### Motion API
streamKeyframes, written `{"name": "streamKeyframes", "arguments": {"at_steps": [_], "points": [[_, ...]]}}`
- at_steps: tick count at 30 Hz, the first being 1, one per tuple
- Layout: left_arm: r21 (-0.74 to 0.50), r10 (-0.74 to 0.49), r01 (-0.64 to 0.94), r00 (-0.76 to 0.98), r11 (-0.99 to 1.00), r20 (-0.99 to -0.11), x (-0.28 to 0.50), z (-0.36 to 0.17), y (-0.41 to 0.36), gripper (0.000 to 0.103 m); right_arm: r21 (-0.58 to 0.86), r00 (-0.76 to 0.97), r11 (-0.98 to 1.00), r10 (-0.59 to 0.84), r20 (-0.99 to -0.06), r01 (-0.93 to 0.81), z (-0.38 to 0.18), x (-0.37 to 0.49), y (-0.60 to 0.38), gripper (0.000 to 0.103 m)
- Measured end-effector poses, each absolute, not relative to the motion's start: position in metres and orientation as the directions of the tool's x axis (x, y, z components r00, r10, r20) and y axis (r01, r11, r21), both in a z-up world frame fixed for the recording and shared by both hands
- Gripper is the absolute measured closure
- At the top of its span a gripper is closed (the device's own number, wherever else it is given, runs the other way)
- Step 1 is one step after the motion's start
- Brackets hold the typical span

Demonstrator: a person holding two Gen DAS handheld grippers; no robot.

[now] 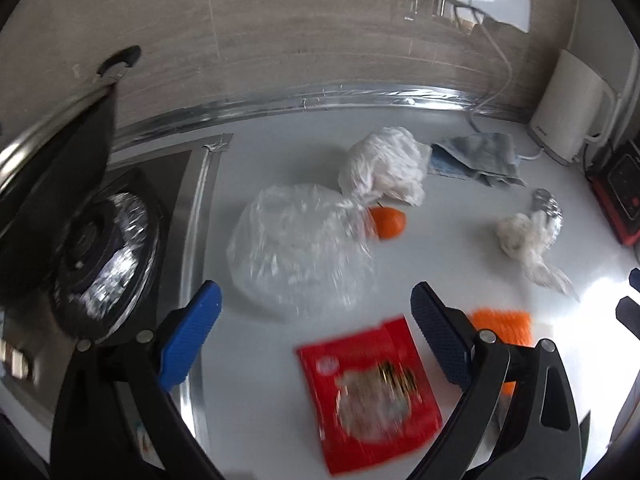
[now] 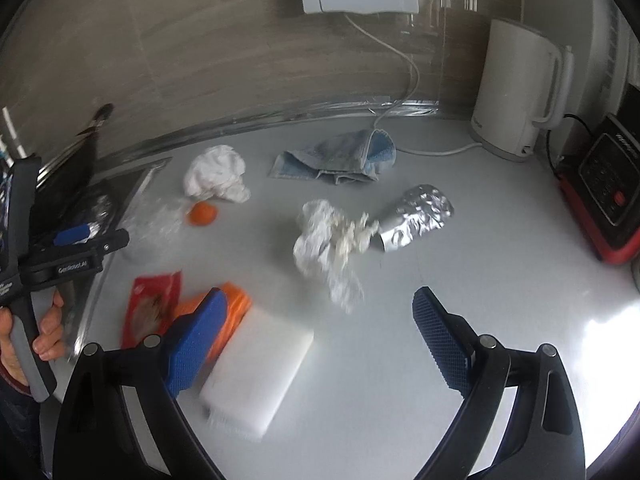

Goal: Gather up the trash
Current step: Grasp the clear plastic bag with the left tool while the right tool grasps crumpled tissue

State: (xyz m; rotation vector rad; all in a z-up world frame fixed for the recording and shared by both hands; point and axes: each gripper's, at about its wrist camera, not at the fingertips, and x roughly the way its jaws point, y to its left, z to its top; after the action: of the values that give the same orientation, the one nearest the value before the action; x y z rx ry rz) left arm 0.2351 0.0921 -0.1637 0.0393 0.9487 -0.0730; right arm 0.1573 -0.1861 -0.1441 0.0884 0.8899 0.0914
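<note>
On the white counter lie a red snack wrapper (image 1: 370, 390) (image 2: 150, 304), a clear plastic bag (image 1: 298, 246) (image 2: 154, 220), a white crumpled bag (image 1: 386, 166) (image 2: 216, 178), an orange peel (image 1: 387, 222) (image 2: 203, 213), a crumpled tissue (image 1: 526, 242) (image 2: 326, 240) and a foil piece (image 1: 546, 206) (image 2: 416, 216). My left gripper (image 1: 316, 332) is open just above the red wrapper, nothing between its fingers. My right gripper (image 2: 320, 340) is open above the counter, near a white sponge (image 2: 256, 376) and an orange scrubber (image 1: 502, 326) (image 2: 234, 312).
A gas burner (image 1: 100, 256) sits in the steel hob at left. A blue-grey cloth (image 1: 476, 158) (image 2: 340, 156), a white kettle (image 1: 568, 108) (image 2: 516, 88) and a red-and-black appliance (image 1: 622, 188) (image 2: 604, 188) stand toward the back right. A hand (image 2: 40, 332) holds the left gripper.
</note>
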Motion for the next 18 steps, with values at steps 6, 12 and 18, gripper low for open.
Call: {"name": "streamKeyframes", "arguments": {"at_steps": [6, 12, 18], "points": [[-0.002, -0.05, 0.088, 0.548, 0.996, -0.835, 0.276, -0.189, 0.096, 0.012, 0.12, 0.601, 0.993, 0.107, -0.792, -0.018, -0.167, 0.206, -0.181, 0.01], [-0.007, -0.05, 0.086, 0.508, 0.996, -0.86, 0.302, -0.216, 0.098, 0.012, 0.135, 0.572, 0.991, 0.099, -0.814, 0.021, -0.188, 0.231, -0.182, 0.01], [0.001, -0.052, 0.105, 0.494, 0.994, -0.868, 0.311, -0.226, 0.095, 0.03, 0.153, 0.549, 0.987, 0.105, -0.829, 0.043, -0.202, 0.238, -0.183, 0.01]]}}
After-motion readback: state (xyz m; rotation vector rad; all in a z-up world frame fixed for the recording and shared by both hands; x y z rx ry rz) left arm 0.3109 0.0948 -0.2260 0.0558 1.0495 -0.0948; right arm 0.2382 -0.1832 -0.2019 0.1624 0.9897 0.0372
